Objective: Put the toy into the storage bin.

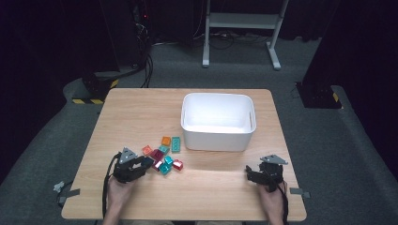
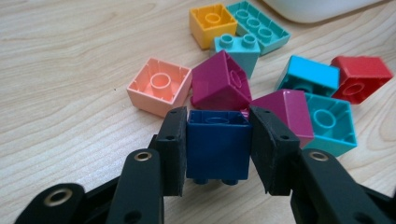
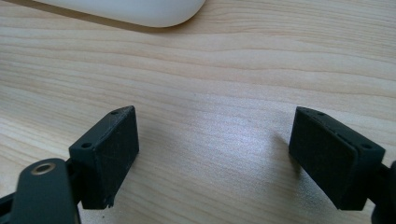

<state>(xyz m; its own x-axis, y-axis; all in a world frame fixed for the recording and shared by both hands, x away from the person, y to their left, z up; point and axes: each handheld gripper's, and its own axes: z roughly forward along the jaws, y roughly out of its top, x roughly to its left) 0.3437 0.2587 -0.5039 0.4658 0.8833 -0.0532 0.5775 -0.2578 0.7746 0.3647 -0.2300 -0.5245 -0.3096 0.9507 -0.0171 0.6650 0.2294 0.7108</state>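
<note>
We worked at a pale wooden table (image 1: 141, 112), the largest thing in front of us. Beyond both pairs of jaws stood one white rectangular plastic bin (image 1: 218, 123), and as far as the high view let us see inside, it held no bricks.

Our left gripper (image 2: 218, 144) had its jaws clamped on a dark blue square plastic brick (image 2: 217, 144), one pad pressed to each side wall, the brick's studs pointing back towards us and its hollow end facing away. Our right gripper (image 3: 212, 158) lay well apart from the pile with its jaws spread wide over bare wood and nothing between them; the bin's rounded corner sat just ahead of it.

We judged the job as barely begun: one brick was gripped but not yet lifted clear, and all the others waited on the table.

Ahead of the left jaws we counted nine loose bricks: two magenta ones (image 2: 219, 84) touching the blue brick's far end, one salmon-pink brick (image 2: 159, 86) to their left, one orange brick (image 2: 212, 24), one long teal brick (image 2: 258, 25), one small teal brick (image 2: 238, 46), two turquoise bricks (image 2: 308, 77) and one red brick (image 2: 360, 77) off to the right of the jaws. With the held one, that made ten.
</note>
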